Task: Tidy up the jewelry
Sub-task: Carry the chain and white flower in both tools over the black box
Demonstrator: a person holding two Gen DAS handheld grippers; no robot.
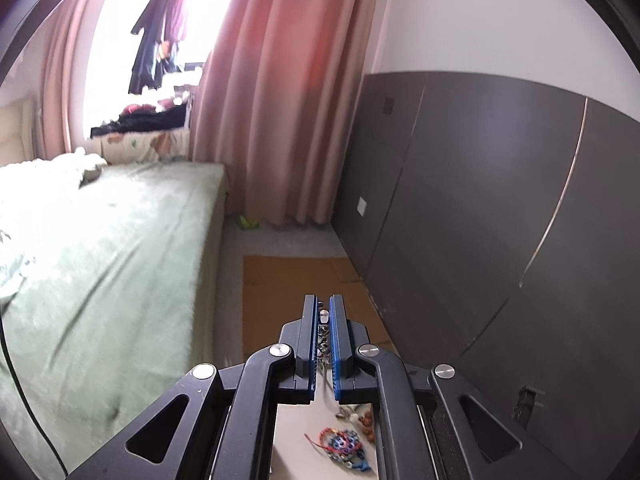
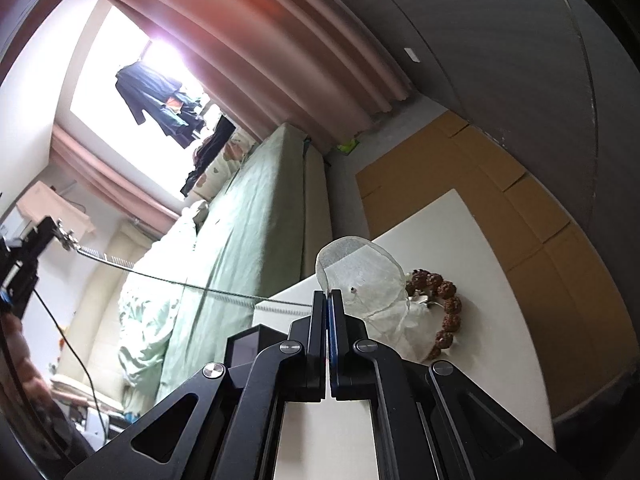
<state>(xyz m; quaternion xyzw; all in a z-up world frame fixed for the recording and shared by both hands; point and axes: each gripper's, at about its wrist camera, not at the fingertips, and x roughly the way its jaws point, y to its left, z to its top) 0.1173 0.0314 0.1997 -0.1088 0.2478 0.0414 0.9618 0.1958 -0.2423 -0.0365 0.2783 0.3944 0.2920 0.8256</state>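
My left gripper [image 1: 324, 304] is shut on a silver chain necklace [image 1: 323, 322], whose clasp shows between the blue pads. In the right wrist view the left gripper [image 2: 56, 226] is high at the far left. The necklace [image 2: 192, 286] runs taut from it down to the white mesh pouch [image 2: 360, 276]. My right gripper [image 2: 329, 294] is shut on the pouch's near edge, which stands up over the white table [image 2: 480, 264]. A brown bead bracelet [image 2: 448, 308] lies against the pouch's right side. Whether the chain's far end is inside the pouch is hidden.
Beneath the left gripper a heap of colourful jewellery [image 1: 340, 446] and brown beads [image 1: 367, 424] lie on the table. A green-covered bed [image 1: 104, 240] fills the left, flattened cardboard [image 1: 296, 280] covers the floor, and a dark panelled wall [image 1: 480, 200] stands on the right.
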